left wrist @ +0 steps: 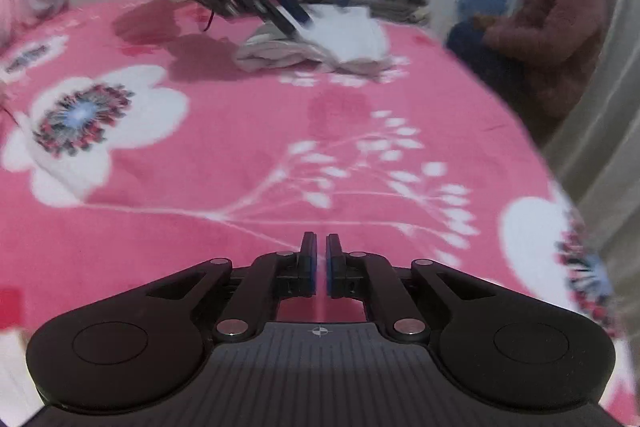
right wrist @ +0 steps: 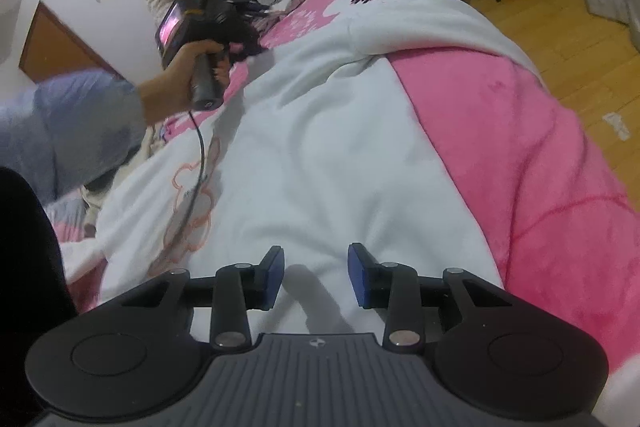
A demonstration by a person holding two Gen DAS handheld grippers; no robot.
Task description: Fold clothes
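The white garment (right wrist: pixel 320 155) looked soft, light and floppy, best pinched at an edge, with the right gripper (right wrist: pixel 316 277) spread apart over it and the left gripper (left wrist: pixel 321 263) nearly closed on nothing.

fleecy pink blanket (left wrist: pixel 240 155), soft white garment (right wrist: pixel 320 155), glossy wood floor (right wrist: pixel 580 39)

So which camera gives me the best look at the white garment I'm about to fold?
The right wrist view: the white garment lies spread over the pink blanket, directly ahead of the open right gripper. The left wrist view does not show it, only blanket ahead of the shut, empty left gripper.
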